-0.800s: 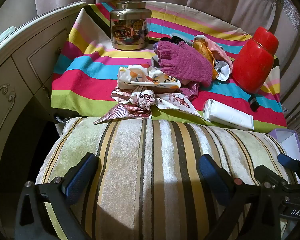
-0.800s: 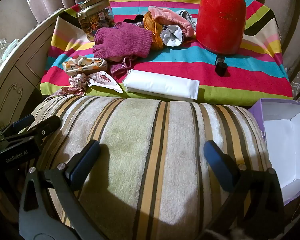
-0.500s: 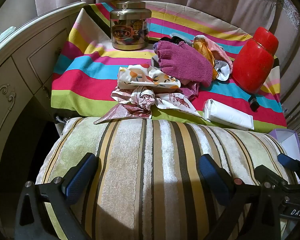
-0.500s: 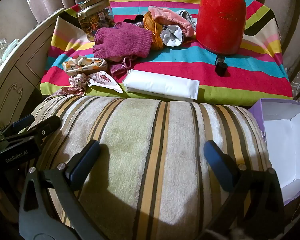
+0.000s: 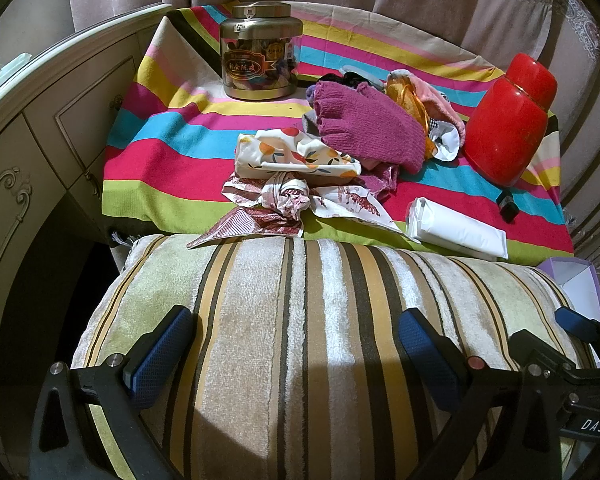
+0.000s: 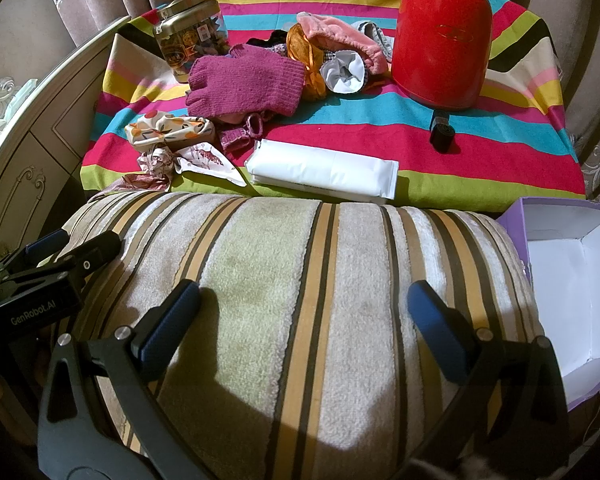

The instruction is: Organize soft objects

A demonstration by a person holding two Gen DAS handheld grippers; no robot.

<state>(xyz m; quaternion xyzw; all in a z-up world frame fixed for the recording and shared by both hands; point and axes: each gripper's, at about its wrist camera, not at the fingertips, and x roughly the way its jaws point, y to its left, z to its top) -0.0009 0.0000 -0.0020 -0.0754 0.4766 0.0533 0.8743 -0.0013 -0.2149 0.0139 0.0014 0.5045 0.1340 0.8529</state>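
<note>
Nearest, both grippers are hovering over the striped pillow (image 5: 300, 340), jaws spread wide with nothing between them: the left gripper (image 5: 296, 344) toward the pillow's left half, the right gripper (image 6: 304, 320) toward its right half, side by side. The pillow is lying across the front, standing between the grippers and the striped cloth (image 5: 172, 152) on the surface beyond. An open purple box (image 6: 572, 288) with a white inside is sitting just beside the pillow's right end. Past the pillow's far edge, a white packet (image 6: 324, 172) is lying on the cloth, with a knotted patterned scarf (image 5: 284, 204) to its left, one tip draping onto the pillow. Behind that, a fruit-print cloth (image 5: 296, 156) and magenta knit gloves (image 5: 368, 128) are piling up against a pink and orange fabric heap (image 6: 332, 44). Farthest back are standing a metal-lidded jar (image 5: 260, 52) and a red canister (image 6: 440, 36); a small black object (image 6: 442, 130) is lying just in front of the canister. Compared with the earlier frames, nothing is shifting; both grippers are holding the same place and spread.
</note>
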